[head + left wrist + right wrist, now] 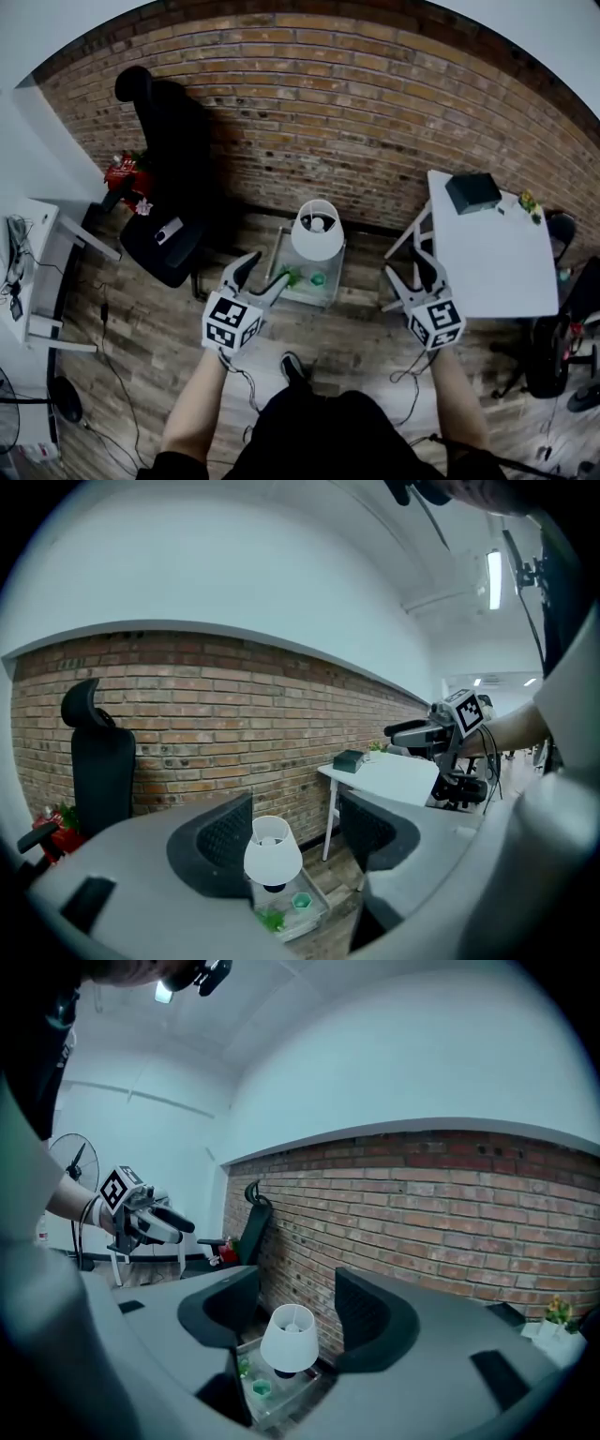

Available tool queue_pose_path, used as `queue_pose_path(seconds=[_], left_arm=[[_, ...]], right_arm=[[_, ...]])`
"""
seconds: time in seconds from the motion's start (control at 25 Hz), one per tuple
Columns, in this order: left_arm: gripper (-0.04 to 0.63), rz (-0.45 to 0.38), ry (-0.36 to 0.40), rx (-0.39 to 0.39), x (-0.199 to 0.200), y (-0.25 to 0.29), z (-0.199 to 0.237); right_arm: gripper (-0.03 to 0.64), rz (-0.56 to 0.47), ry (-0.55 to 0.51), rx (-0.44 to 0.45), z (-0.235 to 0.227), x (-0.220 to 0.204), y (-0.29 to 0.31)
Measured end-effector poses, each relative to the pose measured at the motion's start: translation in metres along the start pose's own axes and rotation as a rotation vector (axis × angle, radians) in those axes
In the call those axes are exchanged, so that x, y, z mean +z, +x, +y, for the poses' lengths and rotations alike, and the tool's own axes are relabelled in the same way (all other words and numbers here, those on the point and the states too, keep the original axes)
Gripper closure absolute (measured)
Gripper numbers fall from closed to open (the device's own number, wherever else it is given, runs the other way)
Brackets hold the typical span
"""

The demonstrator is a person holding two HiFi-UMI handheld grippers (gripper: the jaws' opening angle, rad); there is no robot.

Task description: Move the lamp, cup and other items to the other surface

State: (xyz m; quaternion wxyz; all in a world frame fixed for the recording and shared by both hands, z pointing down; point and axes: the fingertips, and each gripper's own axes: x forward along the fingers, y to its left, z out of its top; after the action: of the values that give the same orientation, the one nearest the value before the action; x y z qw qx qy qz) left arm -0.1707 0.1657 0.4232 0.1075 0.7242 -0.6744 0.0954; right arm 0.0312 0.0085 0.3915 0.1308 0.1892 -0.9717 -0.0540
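A lamp with a white shade [317,231] stands on a low small table [330,294] by the brick wall. Beside its foot sit a green cup [318,278] and a small green plant [291,277]. My left gripper [262,275] hovers open just left of that table, holding nothing. The right gripper [412,268] hangs open and empty between the low table and the white table [487,253]. In the left gripper view the lamp [272,855], cup [301,901] and plant [272,918] lie well ahead of the jaws. The right gripper view shows the lamp [289,1340] and cup [262,1388] likewise far off.
On the white table lie a dark box [473,192] and a small potted plant [528,202]. A black office chair [167,141] stands at the left by the wall, with a red item [126,173] beside it. A white desk [37,272] and floor cables lie further left.
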Motion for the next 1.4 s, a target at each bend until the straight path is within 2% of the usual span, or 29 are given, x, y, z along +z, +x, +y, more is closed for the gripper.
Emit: queue_pose_path(seconds=[0.28, 0.52, 0.8, 0.96, 1.16, 1.4], left_arm=[[0.298, 0.109, 0.015, -0.082, -0.039, 0.047, 0.049], [0.271, 0.165, 0.020, -0.146, -0.058, 0.095, 0.066], [0.267, 0.314, 0.036, -0.116, -0.075, 0.167, 0.082], [0.265, 0.384, 0.062, -0.105, -0.090, 0.204, 0.085], [0.260, 0.491, 0.100, -0.148, -0.126, 0.232, 0.075], [0.258, 0.545, 0.123, -0.177, -0.165, 0.260, 0.094]], right_arm=[[0.349, 0.090, 0.010, 0.071, -0.011, -0.035, 0.065], [0.333, 0.148, -0.008, 0.156, -0.033, -0.078, 0.121], [0.324, 0.219, 0.060, 0.260, -0.077, -0.116, 0.174], [0.309, 0.244, 0.054, 0.337, -0.097, -0.145, 0.196], [0.291, 0.277, 0.028, 0.421, -0.100, -0.182, 0.212], [0.288, 0.338, 0.002, 0.464, -0.094, -0.218, 0.237]])
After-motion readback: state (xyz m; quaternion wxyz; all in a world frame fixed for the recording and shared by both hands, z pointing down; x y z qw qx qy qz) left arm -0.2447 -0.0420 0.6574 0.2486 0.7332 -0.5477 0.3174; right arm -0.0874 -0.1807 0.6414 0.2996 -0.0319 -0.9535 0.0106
